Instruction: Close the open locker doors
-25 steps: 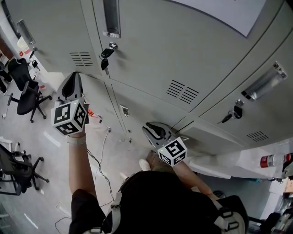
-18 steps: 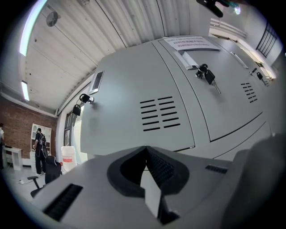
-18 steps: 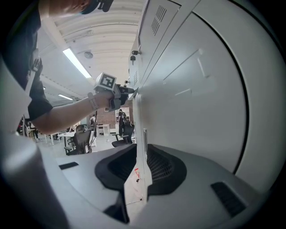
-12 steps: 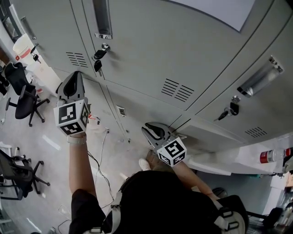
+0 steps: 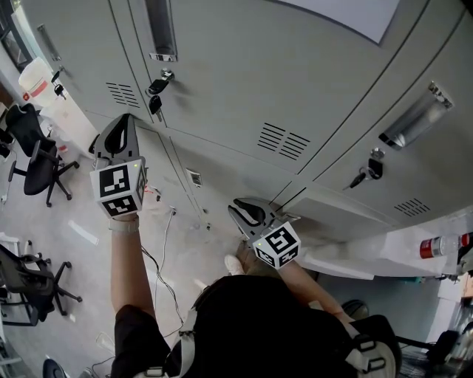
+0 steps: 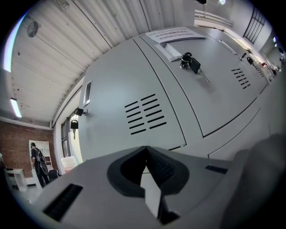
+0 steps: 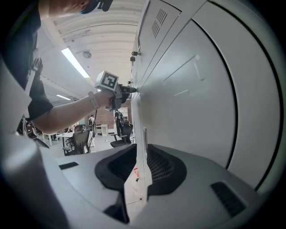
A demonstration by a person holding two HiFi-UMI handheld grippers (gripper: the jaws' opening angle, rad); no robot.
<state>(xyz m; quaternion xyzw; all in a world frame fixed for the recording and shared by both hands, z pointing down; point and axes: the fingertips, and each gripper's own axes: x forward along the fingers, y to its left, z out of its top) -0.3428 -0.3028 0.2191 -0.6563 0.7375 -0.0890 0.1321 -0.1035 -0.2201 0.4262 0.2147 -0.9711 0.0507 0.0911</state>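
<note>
Right gripper [image 7: 142, 150], forearm stretched low and tipped slightly down, has its fingers [image 7: 166, 169] clamped on the edge of the lower locker door [image 7: 187, 98]; left gripper [image 6: 146, 152], held level, fingers closed and empty, faces shut doors [image 6: 134, 89]

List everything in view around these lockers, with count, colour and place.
lockers: one bank, grey, filling the head view
open locker door: one, grey, lower row
keys: at least three sets, dark, hanging in locks
office chairs: two, black, floor at left
container: one, white, far left by lockers
paper notice: one, white, top locker
left gripper: one, grey, shut, near a locker
right gripper: one, grey, shut on the open locker door's edge
</note>
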